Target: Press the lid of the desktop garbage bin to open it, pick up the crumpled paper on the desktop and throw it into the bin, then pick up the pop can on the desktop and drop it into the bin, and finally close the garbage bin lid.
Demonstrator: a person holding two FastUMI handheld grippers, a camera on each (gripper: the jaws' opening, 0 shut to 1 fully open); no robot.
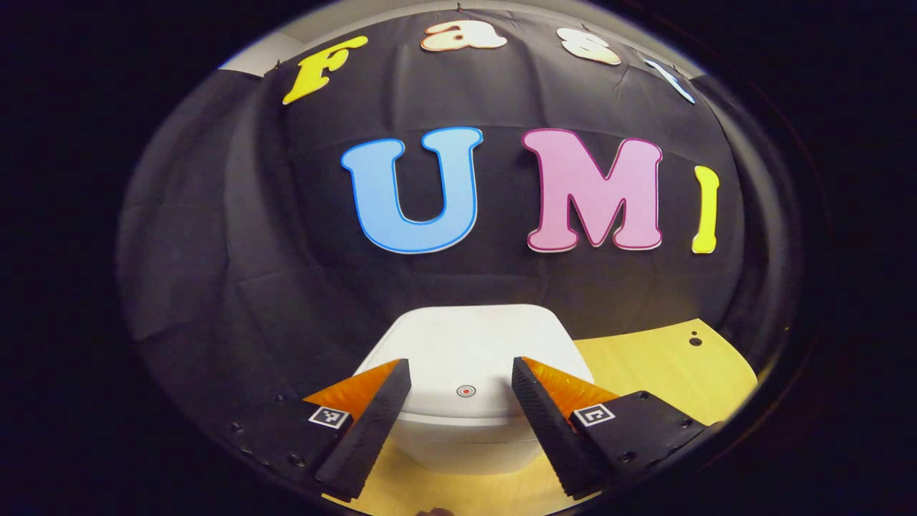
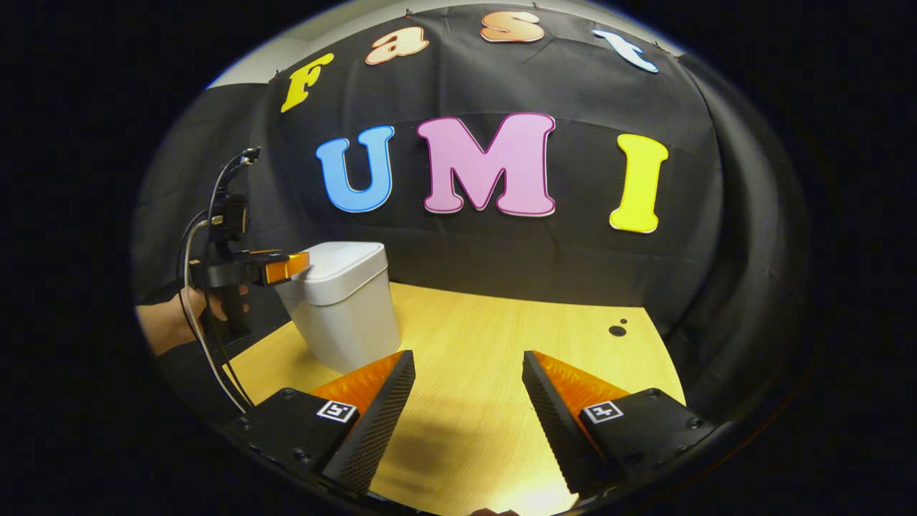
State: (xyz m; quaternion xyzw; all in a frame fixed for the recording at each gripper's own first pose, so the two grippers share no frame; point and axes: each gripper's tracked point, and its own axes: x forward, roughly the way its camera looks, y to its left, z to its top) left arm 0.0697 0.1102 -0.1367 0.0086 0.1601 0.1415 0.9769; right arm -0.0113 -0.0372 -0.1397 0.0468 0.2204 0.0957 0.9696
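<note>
I hold my left gripper (image 1: 462, 373) wide open, empty, over the closed white plastic bin (image 2: 342, 301), perhaps touching; my right gripper (image 2: 468, 365) at 5 o'clock, open, empty.

- Between the spread fingers of the left gripper (image 1: 462, 423) stands the white plastic bin with its closed lid (image 1: 469, 351), close ahead and blocking the way forward.
- Right of those fingers, pale wooden tabletop (image 1: 659, 365) lies bare up to the black cloth wall (image 1: 236, 236).
- Ahead of the right gripper (image 2: 469, 412), the tabletop between and beyond its fingers is open.
- The bin rises left of the left finger.
</note>
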